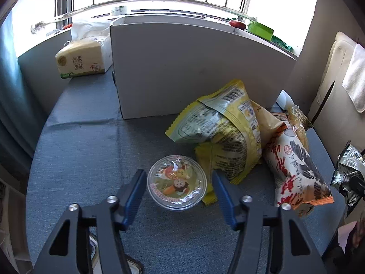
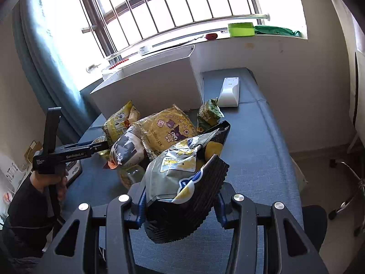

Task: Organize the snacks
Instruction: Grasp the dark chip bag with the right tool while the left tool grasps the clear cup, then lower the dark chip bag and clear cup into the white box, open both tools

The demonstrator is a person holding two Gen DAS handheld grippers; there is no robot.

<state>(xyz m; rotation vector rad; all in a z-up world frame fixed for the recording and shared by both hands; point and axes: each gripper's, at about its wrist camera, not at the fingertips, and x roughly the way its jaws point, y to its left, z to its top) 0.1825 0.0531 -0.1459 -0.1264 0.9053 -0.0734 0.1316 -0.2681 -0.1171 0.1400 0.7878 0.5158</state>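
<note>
My left gripper [image 1: 179,180] is open, its blue pads on either side of a clear jelly cup [image 1: 176,182] with a cartoon lid on the blue tabletop. A yellow snack bag [image 1: 219,130] and a white-and-orange bag [image 1: 296,166] lie to its right, in front of a white box [image 1: 194,68]. My right gripper [image 2: 180,196] is shut on a black-and-silver chip bag [image 2: 182,182], held above the table. Behind it lie a yellow Kuromi bag [image 2: 168,130], a green pea bag [image 2: 208,111] and the left gripper [image 2: 75,151] with the hand that holds it.
A tissue pack [image 1: 79,61] sits at the back left beside the box. A white device [image 2: 229,89] lies on the table right of the box. The window sill holds a green container [image 2: 241,29]. A chair base [image 2: 349,196] stands right of the table.
</note>
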